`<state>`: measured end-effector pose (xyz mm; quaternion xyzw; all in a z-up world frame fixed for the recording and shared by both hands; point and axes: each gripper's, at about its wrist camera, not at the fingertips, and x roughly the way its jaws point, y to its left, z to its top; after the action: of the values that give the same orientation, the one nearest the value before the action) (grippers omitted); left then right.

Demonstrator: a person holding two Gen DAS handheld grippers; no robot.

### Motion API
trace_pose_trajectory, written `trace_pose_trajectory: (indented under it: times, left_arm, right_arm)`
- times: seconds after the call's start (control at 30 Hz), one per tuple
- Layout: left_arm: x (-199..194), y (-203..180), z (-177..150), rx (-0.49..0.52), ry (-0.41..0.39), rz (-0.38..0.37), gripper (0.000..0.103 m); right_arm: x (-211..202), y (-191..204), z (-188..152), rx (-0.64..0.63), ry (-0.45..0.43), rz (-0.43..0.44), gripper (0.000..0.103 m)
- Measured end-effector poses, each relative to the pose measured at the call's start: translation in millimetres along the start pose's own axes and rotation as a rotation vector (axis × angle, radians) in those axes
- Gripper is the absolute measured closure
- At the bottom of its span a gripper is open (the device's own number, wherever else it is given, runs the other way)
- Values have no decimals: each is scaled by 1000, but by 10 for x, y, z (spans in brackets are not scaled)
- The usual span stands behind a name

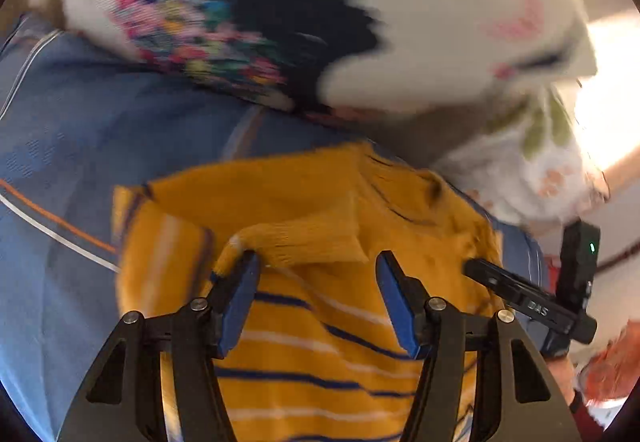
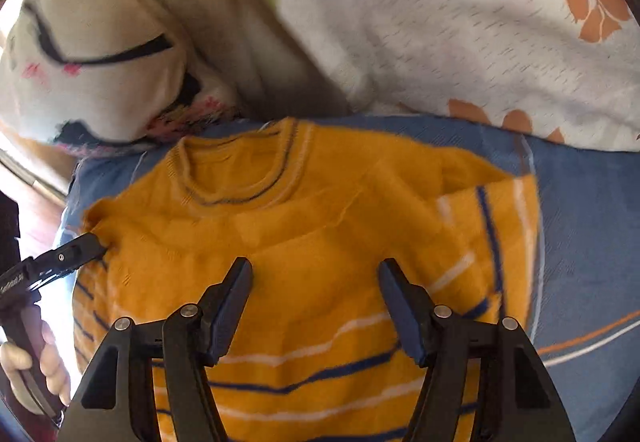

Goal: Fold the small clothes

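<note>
Sweater (image 2: 304, 242) in mustard yellow knit, striped in blue and white, lies spread on a blue bedsheet (image 2: 588, 226), its round collar toward the far side in the right wrist view. One sleeve is folded in across the body on the right of that view. The right gripper (image 2: 316, 274) hovers over the sweater's chest with its jaws wide apart and nothing between them. The left gripper (image 1: 316, 266) hangs over the striped lower part of the sweater, jaws likewise spread wide; a yellow ribbed cuff (image 1: 280, 242) drapes over the tip of its left finger, though whether it is caught there or merely lying across cannot be told. In the right wrist view the left gripper's tip meets the sweater's left edge, with the person's hand (image 2: 36, 366) on its handle. A cream cushion (image 2: 92, 49) with a stitched face sits at the far left, and a white quilt (image 2: 460, 33) printed with orange leaves lies along the far side of the bed.
</note>
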<state>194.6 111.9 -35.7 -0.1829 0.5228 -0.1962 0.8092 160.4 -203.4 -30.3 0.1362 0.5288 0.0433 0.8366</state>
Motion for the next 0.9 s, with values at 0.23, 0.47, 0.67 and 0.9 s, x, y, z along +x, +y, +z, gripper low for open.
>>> trace_pose_trajectory:
  times: [0.23, 0.47, 0.67, 0.9]
  left_arm:
    - [-153, 471, 147, -145, -13, 4, 55]
    - [-824, 643, 1, -146, -79, -10, 42]
    - [-1003, 665, -384, -161, -55, -13, 31]
    - [-696, 571, -641, -159, 35, -79, 31]
  right_arm:
    - [28, -350, 173, 167, -7, 62, 38]
    - [-613, -687, -45, 221, -76, 50, 29]
    - [-921, -1174, -644, 351, -28, 142, 26]
    - [-943, -1386, -1010, 439, -5, 231, 23]
